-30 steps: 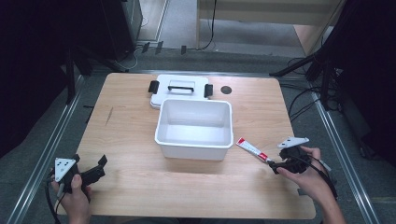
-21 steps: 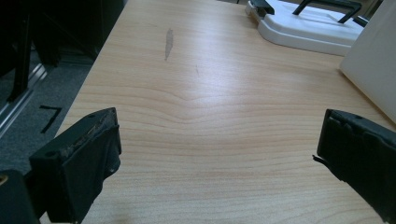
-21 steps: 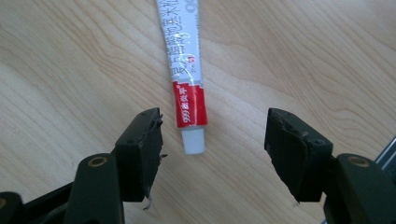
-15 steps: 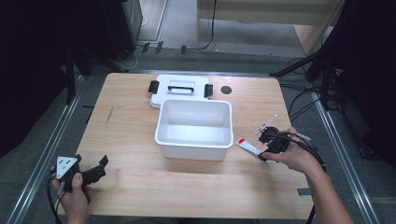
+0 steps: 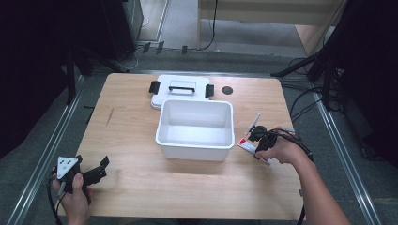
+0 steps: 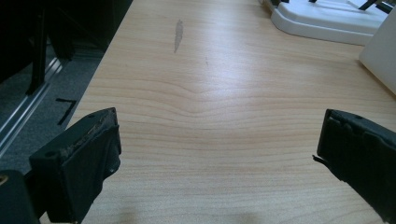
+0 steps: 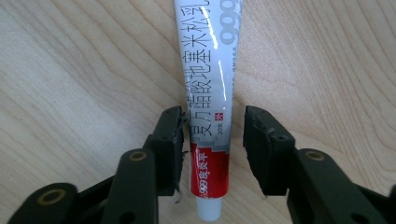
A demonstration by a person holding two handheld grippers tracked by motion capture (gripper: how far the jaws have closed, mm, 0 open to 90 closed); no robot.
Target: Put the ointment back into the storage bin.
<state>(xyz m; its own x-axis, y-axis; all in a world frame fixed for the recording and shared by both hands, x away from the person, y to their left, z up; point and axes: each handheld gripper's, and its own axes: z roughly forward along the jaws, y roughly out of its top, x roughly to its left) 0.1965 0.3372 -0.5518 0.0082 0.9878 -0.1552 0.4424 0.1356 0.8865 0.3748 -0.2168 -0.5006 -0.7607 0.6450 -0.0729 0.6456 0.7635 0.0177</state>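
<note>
High view: the right tongs (image 5: 259,140) point down over the tube (image 7: 210,121) lying on the wooden worktop (image 5: 136,187) just right of the white tub (image 5: 196,143); their jaws have just been closing and straddle it, a gap remaining on one side. Left tongs (image 5: 96,171) rest open, near the front-left corner. Behind the tub lies its lid (image 5: 180,89).
</note>
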